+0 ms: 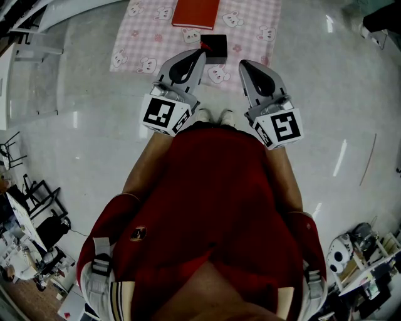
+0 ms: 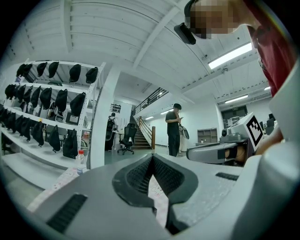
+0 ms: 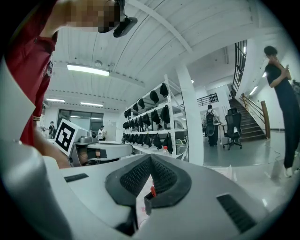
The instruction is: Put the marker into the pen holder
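A black pen holder (image 1: 215, 45) stands on a pink checked cloth (image 1: 150, 37) on the floor ahead of me. A small red marker (image 1: 205, 46) shows at the holder's left edge; whether it is inside or beside it I cannot tell. In the right gripper view the pen holder (image 3: 147, 205) and the red marker tip (image 3: 153, 191) peek through the gap below the jaws. My left gripper (image 1: 200, 54) and right gripper (image 1: 245, 64) are held side by side at chest height, well above the cloth. Both are shut and empty, as the left gripper (image 2: 152, 158) and right gripper (image 3: 150, 158) show in their own views.
A red book (image 1: 196, 12) lies at the cloth's far edge. A water bottle (image 2: 81, 161) stands on the cloth's left side. Shelves with black bags (image 2: 47, 101) line the left wall. A person (image 2: 174, 129) stands near a staircase. My white shoes (image 1: 213, 115) are just behind the cloth.
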